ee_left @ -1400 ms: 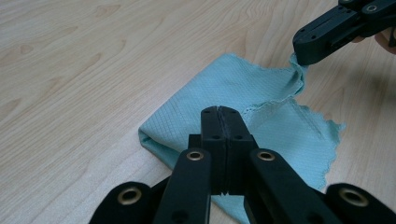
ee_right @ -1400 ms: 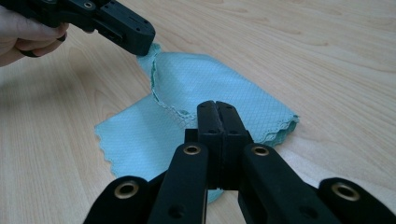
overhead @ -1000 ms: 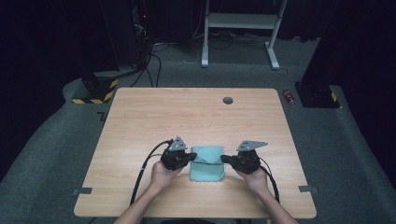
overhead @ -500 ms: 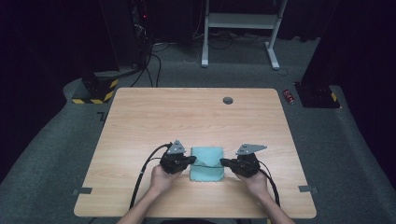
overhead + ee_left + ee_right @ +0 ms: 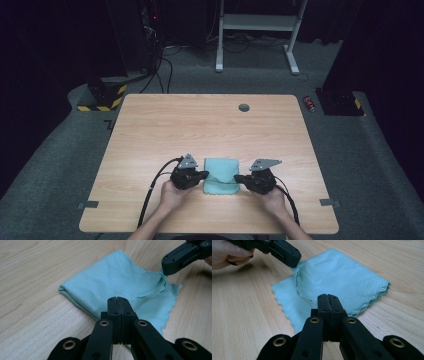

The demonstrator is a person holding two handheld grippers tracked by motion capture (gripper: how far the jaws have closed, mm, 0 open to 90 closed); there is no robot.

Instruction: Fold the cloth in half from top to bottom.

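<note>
Teal cloth [image 5: 221, 176], between left gripper [image 5: 204, 175], right gripper [image 5: 237, 177]

Around the light wooden table [image 5: 165, 130]
A round dark grommet [image 5: 244, 107] sits near the table's far edge; a small red can [image 5: 310, 103] lies on the grey carpet beyond the right corner; a white desk frame [image 5: 260, 30] stands behind; a yellow-black striped block [image 5: 102, 97] sits at far left.

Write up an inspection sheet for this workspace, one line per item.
Surface: wooden table, round grommet near its far edge.
Job's things: folded teal cloth, one scalloped layer lifted.
Clutter: nothing seen.
Grippers: left gripper and right gripper both shut, pinching the cloth's opposite sides.
Cables: black cable trails from the left gripper; more on the floor behind.
Surroundings: dark carpet, white desk frame, yellow-black striped base.
</note>
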